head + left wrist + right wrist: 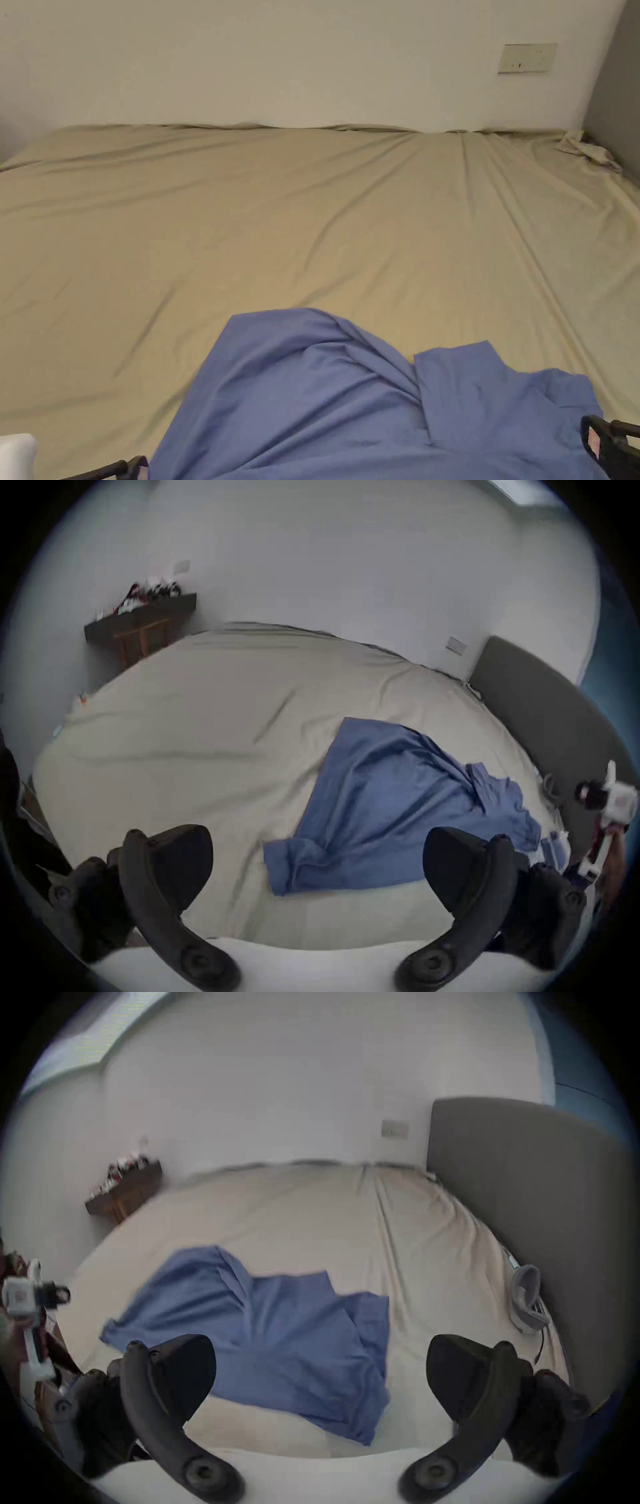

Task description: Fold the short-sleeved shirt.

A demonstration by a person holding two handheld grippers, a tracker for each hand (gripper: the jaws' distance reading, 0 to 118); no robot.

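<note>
- The left gripper had its two dark jaws spread wide, with nothing between them; past them lay bare bed sheet and the near edge of the shirt.
- The right gripper also stood wide apart and held nothing; the blue cloth lay in the gap between its jaws but neither jaw touched it.
- The short-sleeved shirt, plain blue, lay crumpled and unfolded on the near part of a beige sheet, with loose ridges running across it and one flap turned up at its right side.
- In the head view only the dark jaw tips showed, one at the lower left corner and one at the lower right, each just beside the shirt's edge.
- No brand or writing could be read; a pale wall plate above the far right of the bed was too small to make out.
- The gripper views showed a grey headboard along the bed's right side and a dark wooden shelf with small blurred items against the left wall.
- The right gripper view also showed a pale grey looped item on the sheet beside the headboard.
- Each gripper view caught the other gripper's white body at its edge, held in a hand.
</note>
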